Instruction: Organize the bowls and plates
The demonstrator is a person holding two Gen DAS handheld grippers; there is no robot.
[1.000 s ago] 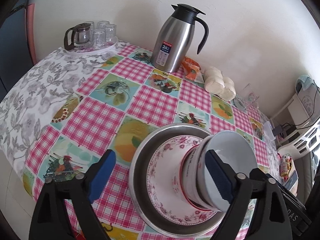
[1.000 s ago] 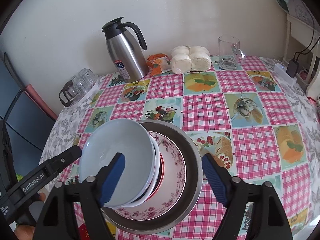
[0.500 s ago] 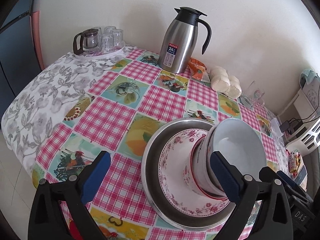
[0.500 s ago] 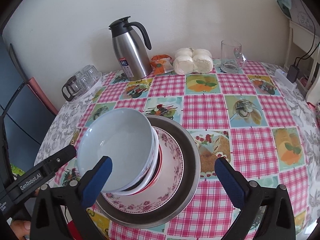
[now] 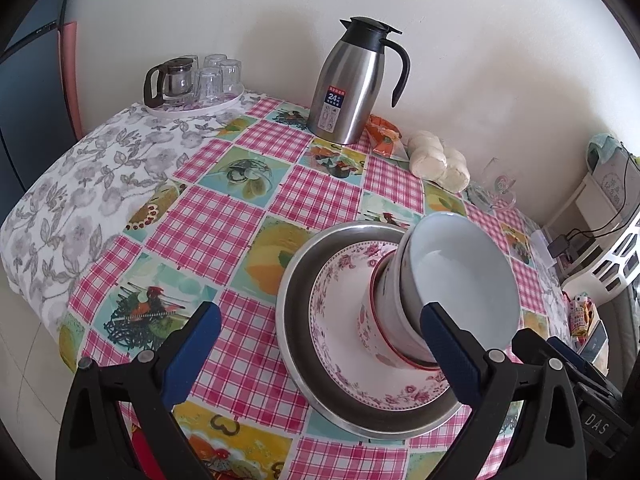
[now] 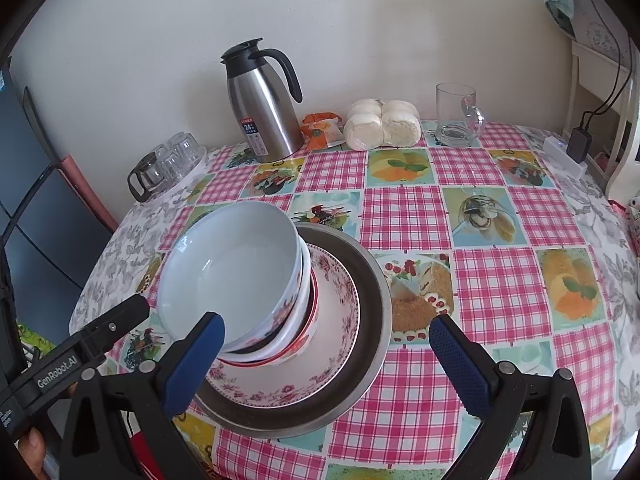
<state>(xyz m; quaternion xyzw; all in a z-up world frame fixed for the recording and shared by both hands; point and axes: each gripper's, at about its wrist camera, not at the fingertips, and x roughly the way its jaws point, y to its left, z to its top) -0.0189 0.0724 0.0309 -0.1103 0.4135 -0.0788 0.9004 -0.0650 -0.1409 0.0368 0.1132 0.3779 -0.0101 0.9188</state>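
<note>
Both tongs, left tongs (image 5: 320,350) and right tongs (image 6: 326,354), gape wide, holding nothing.

1. A table (image 6: 500,240) carries a pink-checked cloth with fruit pictures.
2. On it sits a steel basin (image 6: 374,280) holding stacked dishes.
3. Along the wall side stand a steel jug (image 6: 262,116), an orange packet (image 6: 322,130), wrapped buns (image 6: 382,124) and a glass mug (image 6: 456,116).
4. A tray of glasses (image 5: 196,80) sits at the far left corner.

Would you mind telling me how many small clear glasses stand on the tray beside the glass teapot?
3 can be made out: three small glasses clustered on the white tray right of the glass teapot. Another may be hidden behind the teapot.
</note>
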